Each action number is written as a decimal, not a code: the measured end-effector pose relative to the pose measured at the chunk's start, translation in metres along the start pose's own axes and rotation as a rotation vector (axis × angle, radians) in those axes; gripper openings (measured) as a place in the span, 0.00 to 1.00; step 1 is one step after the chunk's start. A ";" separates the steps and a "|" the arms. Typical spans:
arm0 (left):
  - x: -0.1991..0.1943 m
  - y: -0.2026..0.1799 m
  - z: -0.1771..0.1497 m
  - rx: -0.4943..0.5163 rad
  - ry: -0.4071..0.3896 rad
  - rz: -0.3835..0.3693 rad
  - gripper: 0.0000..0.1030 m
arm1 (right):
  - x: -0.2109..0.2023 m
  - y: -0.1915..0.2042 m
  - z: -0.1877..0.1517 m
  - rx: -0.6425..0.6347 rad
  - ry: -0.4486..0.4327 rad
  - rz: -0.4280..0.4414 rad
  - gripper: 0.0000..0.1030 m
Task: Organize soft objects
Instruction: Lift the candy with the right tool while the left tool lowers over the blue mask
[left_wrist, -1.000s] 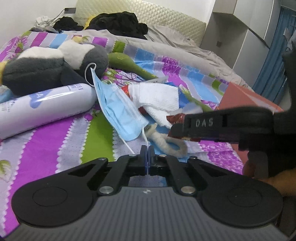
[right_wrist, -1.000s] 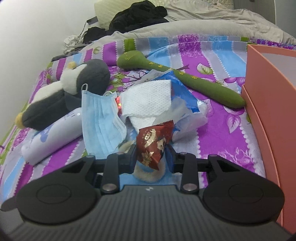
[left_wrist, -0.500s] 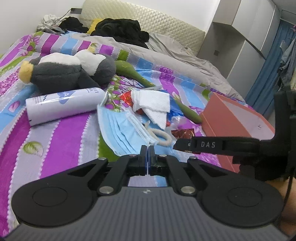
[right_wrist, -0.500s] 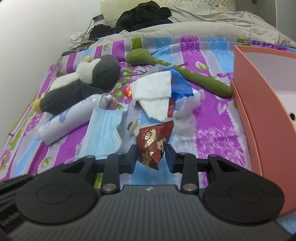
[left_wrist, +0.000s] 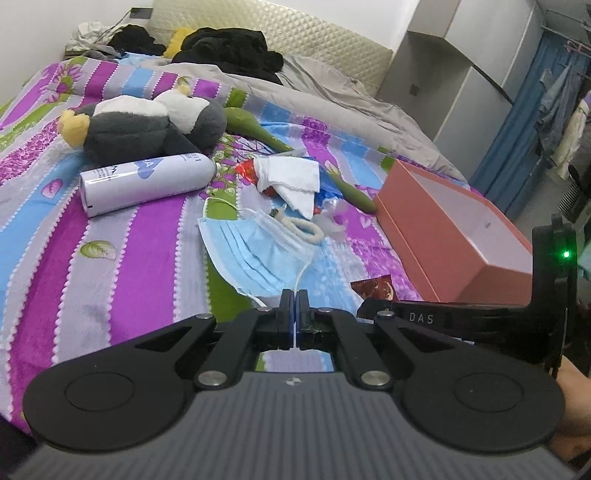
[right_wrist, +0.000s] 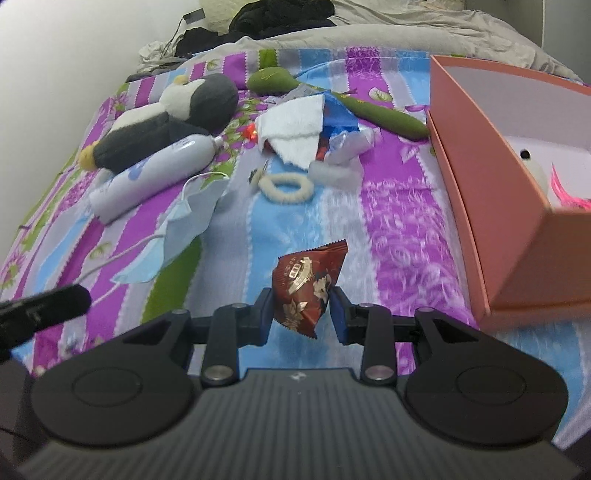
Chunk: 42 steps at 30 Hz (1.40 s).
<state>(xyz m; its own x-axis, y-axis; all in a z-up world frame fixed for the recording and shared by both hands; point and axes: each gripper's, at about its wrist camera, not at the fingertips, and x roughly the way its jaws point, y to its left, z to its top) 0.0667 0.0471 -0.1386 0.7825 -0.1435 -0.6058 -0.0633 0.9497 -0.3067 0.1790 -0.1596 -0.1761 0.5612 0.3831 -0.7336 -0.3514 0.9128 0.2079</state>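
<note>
My left gripper (left_wrist: 294, 297) is shut on the white ear loop of a blue face mask (left_wrist: 258, 251), which trails over the striped bedspread; the mask also shows in the right wrist view (right_wrist: 184, 225). My right gripper (right_wrist: 301, 314) is shut on a red-brown snack packet (right_wrist: 306, 284), held above the bed; the packet also shows in the left wrist view (left_wrist: 375, 287). A grey and white plush penguin (left_wrist: 147, 125), a white towel (left_wrist: 291, 177), a cream hair tie (right_wrist: 286, 188) and a green plush stick (right_wrist: 373, 110) lie further back.
An open salmon-pink box (right_wrist: 491, 177) stands at the right with a pale toy inside. A white spray can (left_wrist: 147, 181) lies beside the penguin. Crumpled wrappers (right_wrist: 343, 144) sit by the towel. Dark clothes (left_wrist: 225, 51) are piled at the headboard.
Both grippers have pulled back toward the foot of the bed. The mask has been dragged along by its loop and lies flatter. The packet has come away from the pile.
</note>
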 end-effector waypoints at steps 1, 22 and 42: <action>-0.004 0.001 -0.002 0.003 0.013 -0.008 0.01 | -0.003 0.000 -0.004 -0.001 -0.001 0.002 0.35; 0.021 0.027 -0.010 -0.065 0.157 0.061 0.68 | 0.003 -0.005 -0.027 -0.013 0.017 -0.030 0.46; 0.107 0.003 -0.008 0.113 0.194 0.131 0.76 | 0.005 -0.006 -0.025 -0.045 -0.004 -0.015 0.38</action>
<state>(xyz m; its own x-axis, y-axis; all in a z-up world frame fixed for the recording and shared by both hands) 0.1457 0.0327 -0.2106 0.6378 -0.0574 -0.7681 -0.0786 0.9872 -0.1390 0.1650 -0.1663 -0.1971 0.5696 0.3698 -0.7340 -0.3764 0.9113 0.1670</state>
